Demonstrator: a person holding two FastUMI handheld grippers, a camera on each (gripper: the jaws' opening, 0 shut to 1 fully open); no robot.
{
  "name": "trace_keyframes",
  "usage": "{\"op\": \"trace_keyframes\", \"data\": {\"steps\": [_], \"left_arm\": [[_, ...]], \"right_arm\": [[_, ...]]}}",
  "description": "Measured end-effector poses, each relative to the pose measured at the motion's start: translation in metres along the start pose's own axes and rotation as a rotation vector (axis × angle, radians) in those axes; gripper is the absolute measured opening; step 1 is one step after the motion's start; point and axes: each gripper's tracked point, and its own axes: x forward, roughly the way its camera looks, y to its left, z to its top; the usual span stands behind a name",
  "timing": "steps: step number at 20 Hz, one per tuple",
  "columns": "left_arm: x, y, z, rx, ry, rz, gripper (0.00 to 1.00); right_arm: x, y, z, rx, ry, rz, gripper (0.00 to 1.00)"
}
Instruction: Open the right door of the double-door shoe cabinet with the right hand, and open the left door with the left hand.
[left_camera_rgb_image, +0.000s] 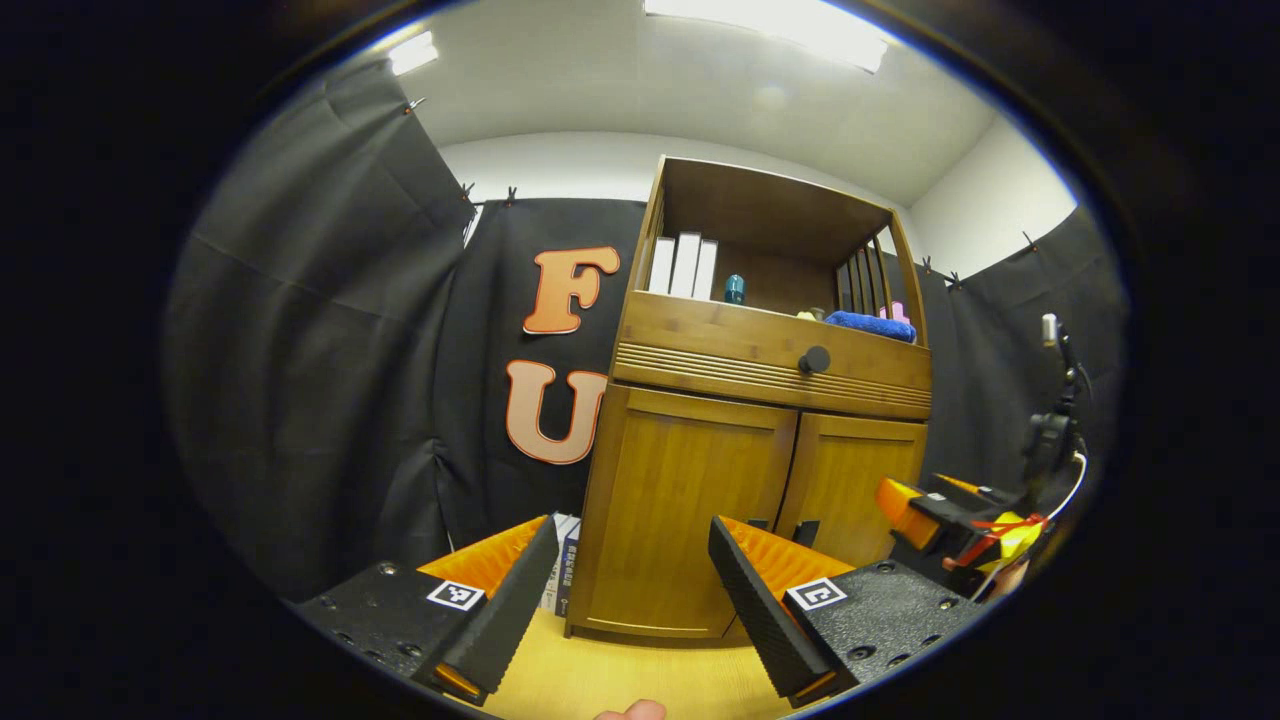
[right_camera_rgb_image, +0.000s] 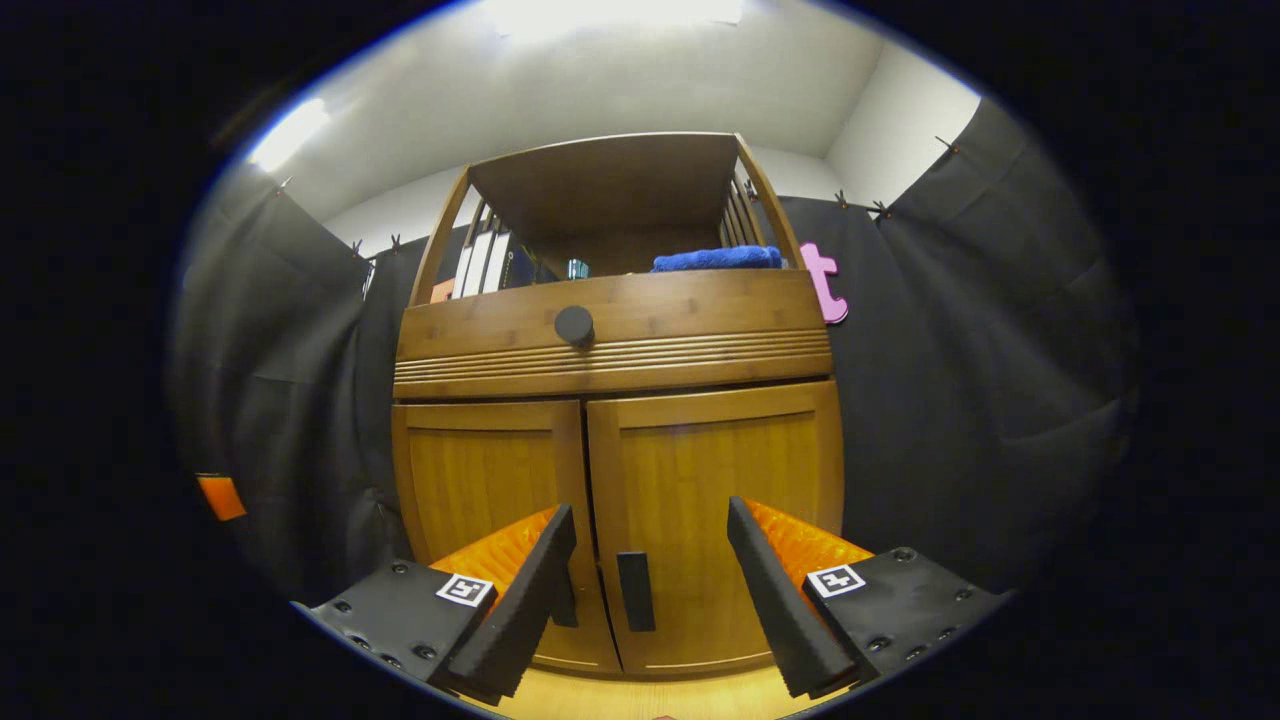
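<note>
The wooden shoe cabinet stands before both grippers with its left door (left_camera_rgb_image: 690, 510) and right door (left_camera_rgb_image: 850, 490) shut. In the right gripper view the right door (right_camera_rgb_image: 720, 460) carries a dark vertical handle (right_camera_rgb_image: 635, 590) beside the centre seam. The left door's handle (right_camera_rgb_image: 567, 605) is partly hidden behind a finger. My right gripper (right_camera_rgb_image: 650, 512) is open, a short way in front of the handles and touching nothing. It also shows at the right of the left gripper view (left_camera_rgb_image: 950, 515). My left gripper (left_camera_rgb_image: 630, 530) is open and empty, facing the left door from farther back.
Above the doors is a drawer with a round black knob (right_camera_rgb_image: 574, 325). The open shelf above holds white books (left_camera_rgb_image: 685, 265) and a blue towel (right_camera_rgb_image: 715, 258). Boxes (left_camera_rgb_image: 565, 570) sit on the wooden floor (left_camera_rgb_image: 620, 680) left of the cabinet. A dark stand (left_camera_rgb_image: 1050, 430) rises at the right.
</note>
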Motion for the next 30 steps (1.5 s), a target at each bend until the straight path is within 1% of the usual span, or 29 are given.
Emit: {"op": "trace_keyframes", "data": {"steps": [1, 2, 3, 5, 6, 8, 9, 10, 11, 13, 14, 15, 16, 17, 18, 19, 20, 21, 22, 23, 24, 25, 27, 28, 29, 30], "left_arm": [[-0.002, 0.002, 0.0, 0.001, 0.0, 0.006, 0.92], [-0.004, 0.004, 0.001, 0.001, -0.001, 0.012, 0.98], [-0.005, 0.004, 0.002, 0.003, -0.003, 0.015, 0.92], [-0.007, 0.005, 0.005, 0.015, -0.006, 0.022, 0.92], [-0.007, 0.006, 0.006, 0.023, -0.007, 0.027, 0.95], [-0.008, 0.009, 0.006, 0.037, -0.009, 0.039, 0.92], [-0.009, 0.009, 0.006, 0.04, -0.009, 0.041, 0.95], [-0.009, 0.008, 0.006, 0.038, -0.007, 0.043, 0.95], [-0.01, 0.008, 0.005, 0.037, -0.004, 0.041, 0.95], [-0.008, 0.006, 0.005, 0.041, -0.004, 0.035, 0.95], [-0.007, 0.006, 0.005, 0.043, -0.005, 0.036, 0.95], [-0.007, 0.007, 0.006, 0.041, -0.007, 0.035, 0.92], [-0.007, 0.007, 0.006, 0.036, -0.008, 0.034, 0.98], [-0.005, 0.007, 0.006, 0.032, -0.008, 0.033, 0.97], [-0.004, 0.007, 0.005, 0.03, -0.006, 0.034, 0.95], [-0.004, 0.008, 0.004, 0.029, -0.004, 0.036, 0.98], [-0.002, 0.009, 0.004, 0.03, -0.001, 0.036, 0.98], [-0.001, 0.009, 0.004, 0.033, 0.001, 0.037, 0.98], [0.0, 0.01, 0.003, 0.034, 0.001, 0.039, 0.95], [0.001, 0.011, 0.003, 0.034, 0.003, 0.04, 0.98], [0.002, 0.011, 0.002, 0.033, 0.006, 0.04, 0.95], [0.003, 0.011, 0.001, 0.03, 0.008, 0.037, 0.92], [0.003, 0.009, 0.001, 0.02, 0.006, 0.032, 0.98], [0.002, 0.01, 0.001, 0.012, 0.0, 0.033, 0.95], [0.002, 0.01, 0.001, 0.003, -0.004, 0.031, 0.95], [0.001, 0.009, 0.001, -0.005, -0.004, 0.026, 0.92]], "right_arm": [[0.013, 0.003, -0.013, 0.003, 0.015, 0.005, 0.98], [0.028, 0.003, -0.027, 0.004, 0.034, 0.005, 0.98], [0.044, 0.002, -0.039, 0.008, 0.049, 0.003, 0.98], [0.068, -0.002, -0.063, 0.022, 0.081, -0.003, 0.99], [0.079, -0.004, -0.077, 0.029, 0.105, -0.007, 0.99], [0.098, -0.007, -0.098, 0.048, 0.15, -0.009, 0.99], [0.104, -0.008, -0.105, 0.053, 0.159, -0.013, 0.99], [0.11, -0.009, -0.112, 0.049, 0.164, -0.018, 0.91], [0.115, -0.01, -0.116, 0.042, 0.171, -0.022, 0.99], [0.116, -0.01, -0.128, 0.031, 0.188, -0.011, 0.98], [0.117, -0.011, -0.133, 0.025, 0.196, -0.011, 0.94], [0.12, -0.01, -0.136, 0.017, 0.202, -0.014, 0.92], [0.123, -0.009, -0.138, 0.014, 0.209, -0.012, 0.91], [0.125, -0.009, -0.14, 0.009, 0.215, -0.012, 0.83], [0.126, -0.009, -0.142, 0.009, 0.219, -0.009, 0.91], [0.126, -0.008, -0.145, 0.009, 0.222, -0.013, 0.87], [0.125, -0.007, -0.146, 0.015, 0.227, -0.003, 0.77], [0.127, -0.003, -0.145, 0.033, 0.218, 0.008, 0.89], [0.126, -0.002, -0.147, 0.036, 0.22, 0.011, 0.78], [0.127, 0.003, -0.147, 0.048, 0.217, 0.03, 0.67], [0.128, 0.009, -0.148, 0.064, 0.232, 0.056, 0.6], [0.129, 0.01, -0.145, 0.071, 0.217, 0.057, 0.53], [0.128, 0.009, -0.15, 0.034, 0.234, 0.073, 0.39], [0.127, 0.007, -0.154, -0.01, 0.243, 0.073, 0.38], [0.131, 0.008, -0.15, -0.035, 0.231, 0.065, 0.42], [0.128, 0.006, -0.151, -0.046, 0.242, 0.059, 0.28]]}}
